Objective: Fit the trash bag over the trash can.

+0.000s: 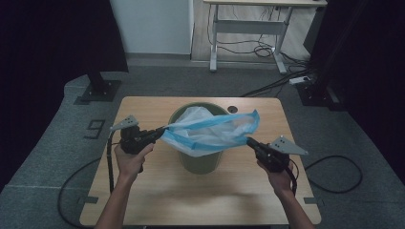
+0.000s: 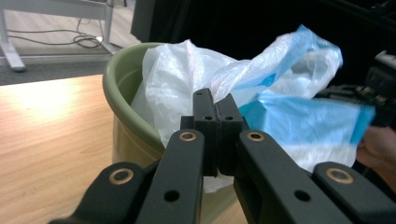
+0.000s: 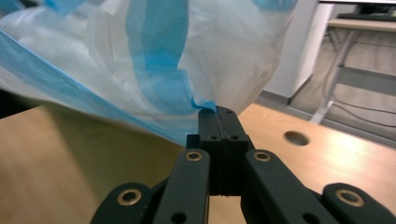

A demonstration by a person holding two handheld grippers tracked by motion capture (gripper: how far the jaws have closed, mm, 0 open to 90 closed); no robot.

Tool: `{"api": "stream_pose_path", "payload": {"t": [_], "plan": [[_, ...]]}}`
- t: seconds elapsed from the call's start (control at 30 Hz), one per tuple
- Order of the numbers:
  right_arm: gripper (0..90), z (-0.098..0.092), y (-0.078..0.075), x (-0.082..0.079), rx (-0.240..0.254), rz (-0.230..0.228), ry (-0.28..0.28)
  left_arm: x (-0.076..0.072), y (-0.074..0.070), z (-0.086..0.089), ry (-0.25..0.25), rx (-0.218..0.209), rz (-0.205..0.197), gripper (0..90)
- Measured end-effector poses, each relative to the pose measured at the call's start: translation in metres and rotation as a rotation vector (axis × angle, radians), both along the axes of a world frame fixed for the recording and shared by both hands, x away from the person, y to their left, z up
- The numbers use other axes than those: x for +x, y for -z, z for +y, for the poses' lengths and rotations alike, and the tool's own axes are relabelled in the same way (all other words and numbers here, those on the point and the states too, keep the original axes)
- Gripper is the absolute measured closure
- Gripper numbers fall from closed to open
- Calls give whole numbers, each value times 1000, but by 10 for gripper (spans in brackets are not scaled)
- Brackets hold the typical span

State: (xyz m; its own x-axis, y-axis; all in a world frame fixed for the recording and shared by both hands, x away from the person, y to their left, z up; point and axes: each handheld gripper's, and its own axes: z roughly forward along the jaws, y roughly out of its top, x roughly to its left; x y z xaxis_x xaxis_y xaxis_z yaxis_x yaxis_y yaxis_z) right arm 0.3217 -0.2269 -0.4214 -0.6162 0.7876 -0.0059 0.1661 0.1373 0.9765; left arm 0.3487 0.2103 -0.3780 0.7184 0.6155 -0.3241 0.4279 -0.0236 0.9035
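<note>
A green bin [image 1: 198, 160] stands in the middle of the wooden table [image 1: 157, 191]. A white plastic bag with a blue rim [image 1: 210, 131] is stretched across the bin's mouth, part of it hanging inside. My left gripper [image 1: 162, 129] is shut on the bag's rim at the bin's left side; its jaws [image 2: 215, 108] pinch the film. My right gripper [image 1: 249, 141] is shut on the rim at the bin's right, with the blue edge [image 3: 205, 103] clamped between its closed jaws [image 3: 217, 114]. The bag [image 2: 280, 93] spans between both grippers above the bin [image 2: 128, 93].
A round hole [image 1: 232, 109] sits in the table behind the bin. Cables trail off both table sides onto the grey carpet. A desk frame [image 1: 248, 28] with loose cords stands at the back, and a dark stand base [image 1: 100, 90] at the back left.
</note>
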Motion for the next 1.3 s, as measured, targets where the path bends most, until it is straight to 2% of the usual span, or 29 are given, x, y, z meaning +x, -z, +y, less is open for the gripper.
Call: {"api": "stream_pose_path", "payload": {"t": [0.1,0.2,0.33,0.4,0.5,0.57,0.7,0.87,1.03,1.1,1.2,1.3], "plan": [[886,2,11,-10,-9,11,-26,-6,4,4,-3,15,-6,895],[886,3,22,-12,-22,34,-38,-8,11,6,-11,34,-1,895],[886,1,34,-7,-18,69,-35,-7,24,9,-20,49,13,895],[886,1,41,-3,-26,86,-36,-6,30,12,-34,63,6,895],[886,2,51,4,-7,123,-39,-5,39,15,-37,63,16,895],[886,4,55,6,-5,127,-45,-5,43,17,-39,64,22,895],[886,9,59,7,-19,132,-56,-1,49,20,-57,78,34,895],[886,12,65,13,-19,157,-79,12,56,15,-89,68,46,896],[886,14,66,16,-18,156,-81,24,58,13,-121,57,72,896],[886,15,66,16,-17,156,-80,23,56,12,-129,54,78,895],[885,16,64,16,-36,157,-70,17,53,8,-119,71,61,892],[885,15,62,15,-49,154,-61,10,47,8,-97,57,48,859]]}}
